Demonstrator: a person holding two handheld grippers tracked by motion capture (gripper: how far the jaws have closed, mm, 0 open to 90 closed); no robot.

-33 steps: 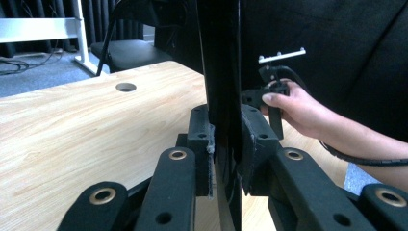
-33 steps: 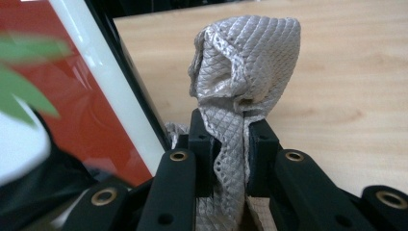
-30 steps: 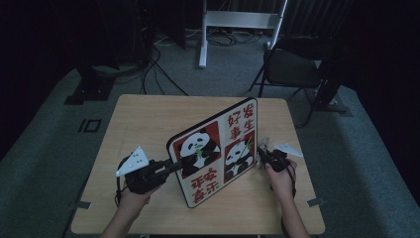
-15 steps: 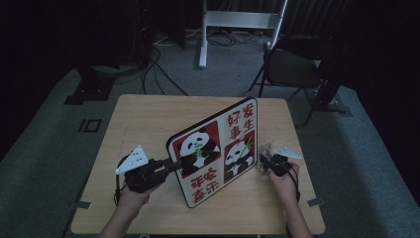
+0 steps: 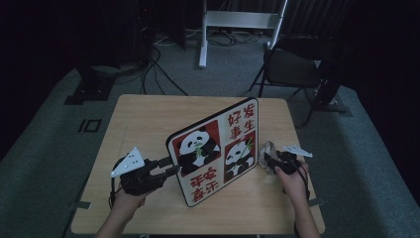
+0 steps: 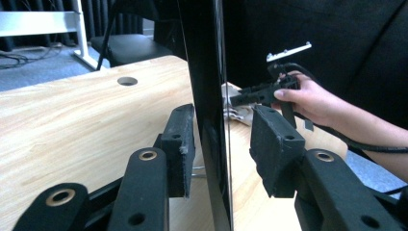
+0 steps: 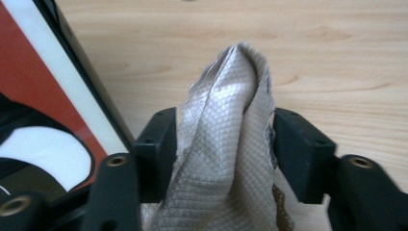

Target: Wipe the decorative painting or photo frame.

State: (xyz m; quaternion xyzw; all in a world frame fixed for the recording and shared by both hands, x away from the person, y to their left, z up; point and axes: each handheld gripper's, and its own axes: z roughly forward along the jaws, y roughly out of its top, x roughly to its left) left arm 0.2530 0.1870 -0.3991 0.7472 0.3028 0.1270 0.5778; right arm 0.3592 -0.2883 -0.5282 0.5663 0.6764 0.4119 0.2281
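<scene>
Panda sign stands tilted on the desk in the high view, with the left hand-held gripper at its 9 o'clock edge and the right hand-held gripper at its 3 o'clock side. A crumpled grey cloth lies at the right gripper's tips, just beside the sign's edge. Earlier frames are given, and both sets of jaws have just been opening.

Left gripper view: the sign's dark edge runs up between the two black jaws of the left hand-held gripper. The jaws are spread; the one at 9 o'clock sits just beside the panel, the one at 3 o'clock stands clear of it. Beyond, at 2 o'clock, the person's other hand holds its gripper over the cloth.

Right gripper view: the cloth rises in a peaked fold between the parted jaws of the right hand-held gripper; whether the pads press it I cannot tell. The sign leans at 9 o'clock.
</scene>
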